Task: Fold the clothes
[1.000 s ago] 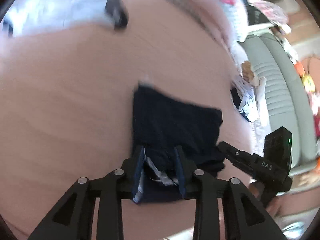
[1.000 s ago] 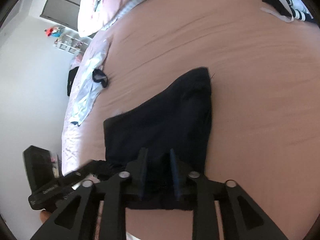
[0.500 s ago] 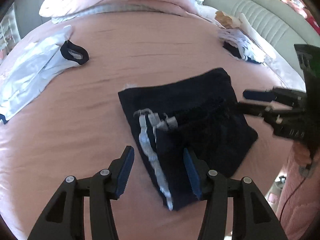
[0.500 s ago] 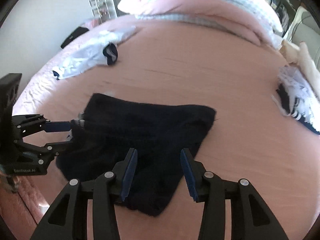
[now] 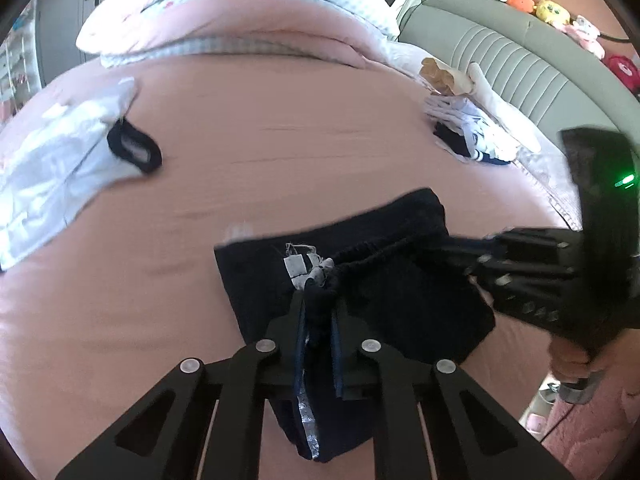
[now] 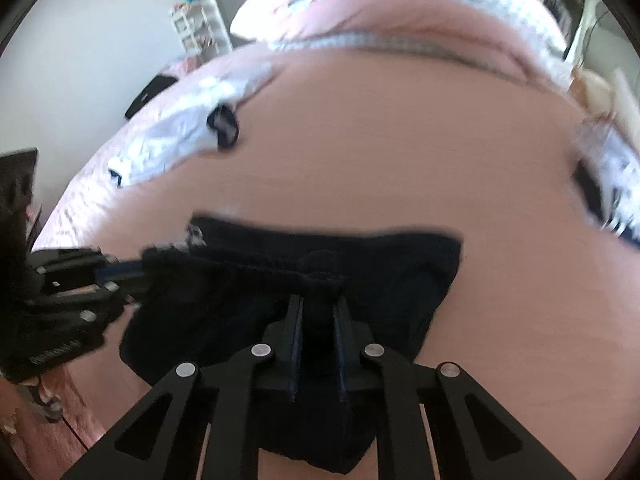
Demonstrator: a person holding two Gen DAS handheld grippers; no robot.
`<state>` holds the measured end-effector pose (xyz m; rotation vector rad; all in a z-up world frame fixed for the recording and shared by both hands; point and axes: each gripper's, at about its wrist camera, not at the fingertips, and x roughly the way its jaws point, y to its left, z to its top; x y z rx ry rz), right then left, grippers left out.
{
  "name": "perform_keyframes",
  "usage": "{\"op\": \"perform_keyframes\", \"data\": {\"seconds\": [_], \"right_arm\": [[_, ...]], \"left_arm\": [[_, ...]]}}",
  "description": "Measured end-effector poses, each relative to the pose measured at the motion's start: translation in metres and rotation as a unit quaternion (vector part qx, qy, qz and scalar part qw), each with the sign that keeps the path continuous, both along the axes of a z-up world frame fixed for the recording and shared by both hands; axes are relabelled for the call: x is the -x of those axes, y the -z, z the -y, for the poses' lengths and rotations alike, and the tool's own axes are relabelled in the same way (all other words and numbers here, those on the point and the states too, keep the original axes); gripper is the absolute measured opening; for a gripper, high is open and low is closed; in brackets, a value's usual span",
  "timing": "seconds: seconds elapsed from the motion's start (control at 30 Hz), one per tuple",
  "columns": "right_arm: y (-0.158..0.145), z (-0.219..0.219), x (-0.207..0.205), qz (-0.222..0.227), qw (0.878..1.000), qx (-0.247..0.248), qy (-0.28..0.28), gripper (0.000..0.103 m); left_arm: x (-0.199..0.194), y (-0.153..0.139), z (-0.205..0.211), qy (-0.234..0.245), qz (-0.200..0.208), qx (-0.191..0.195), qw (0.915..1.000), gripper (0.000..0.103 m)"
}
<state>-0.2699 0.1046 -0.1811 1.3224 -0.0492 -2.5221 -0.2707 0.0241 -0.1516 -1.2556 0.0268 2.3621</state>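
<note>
A dark navy garment (image 5: 384,280) with white stripe trim lies folded on the pink bed; it also shows in the right wrist view (image 6: 392,264). My left gripper (image 5: 319,304) is shut on the garment's near edge beside its white label. My right gripper (image 6: 320,304) is shut on the same gathered edge further right. Each gripper shows in the other's view, the right one at the garment's right side (image 5: 472,248) and the left one at its left side (image 6: 124,272). The edge is lifted and stretched between them.
A white garment (image 5: 60,160) with a dark collar lies at the far left of the bed (image 5: 300,128). A striped white and navy pile (image 5: 472,136) lies at the far right. Pillows (image 5: 240,12) sit at the back. A grey sofa (image 5: 520,68) stands to the right.
Both grippers were open above the garment half a second ago. Now both have closed on its near edge and lifted it.
</note>
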Motion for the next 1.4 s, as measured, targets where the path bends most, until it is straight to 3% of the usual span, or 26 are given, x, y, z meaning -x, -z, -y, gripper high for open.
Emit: {"op": "perform_keyframes", "data": {"seconds": [0.13, 0.23, 0.3, 0.4, 0.5, 0.67, 0.73, 0.83, 0.9, 1.0, 1.1, 1.23, 1.4], "right_arm": [[-0.009, 0.002, 0.021, -0.018, 1.0, -0.017, 0.011, 0.012], [0.035, 0.007, 0.051, 0.041, 0.998, -0.046, 0.012, 0.019], [0.04, 0.003, 0.052, 0.036, 0.999, -0.037, 0.009, 0.021], [0.011, -0.01, 0.043, 0.029, 0.999, 0.014, 0.019, 0.022], [-0.014, -0.019, 0.029, -0.013, 0.999, 0.013, 0.043, 0.025], [-0.007, 0.002, 0.023, -0.01, 0.999, -0.03, 0.006, 0.025], [0.006, 0.014, 0.024, 0.005, 0.999, -0.052, -0.008, 0.025], [0.03, 0.016, 0.028, 0.025, 0.996, -0.084, -0.008, 0.025], [0.03, 0.009, 0.027, 0.009, 0.998, -0.064, -0.001, 0.025], [0.02, -0.005, 0.023, 0.015, 0.999, -0.033, 0.017, 0.025], [0.005, -0.02, 0.011, 0.011, 0.999, -0.001, 0.041, 0.025], [0.012, -0.009, 0.009, 0.029, 0.999, 0.001, 0.016, 0.026], [0.03, -0.005, 0.011, 0.03, 0.998, -0.051, 0.004, 0.025]], "left_arm": [[0.024, 0.008, -0.004, -0.009, 0.003, 0.003, 0.9999, 0.011], [0.041, 0.037, -0.003, -0.004, 0.035, 0.009, 0.9994, 0.017], [0.041, 0.031, 0.005, -0.028, 0.029, -0.002, 0.9992, 0.017], [0.033, 0.008, 0.019, -0.066, -0.003, -0.018, 0.9977, 0.021], [0.022, -0.008, 0.021, -0.06, -0.034, -0.029, 0.9972, 0.021], [0.019, 0.007, -0.007, 0.001, -0.027, -0.005, 0.9996, 0.021], [0.018, 0.008, -0.017, -0.001, -0.042, 0.028, 0.9987, 0.021], [0.027, 0.02, -0.013, -0.011, -0.026, 0.057, 0.998, 0.021], [0.034, 0.028, -0.004, -0.018, -0.009, 0.066, 0.9976, 0.02], [0.032, 0.0, 0.016, -0.06, -0.038, 0.045, 0.9965, 0.019], [0.021, -0.019, 0.021, -0.034, -0.055, -0.003, 0.9979, 0.019], [0.016, 0.0, 0.002, 0.001, -0.035, 0.041, 0.9985, 0.019], [0.012, 0.023, -0.017, 0.03, -0.008, 0.096, 0.9949, 0.019]]}}
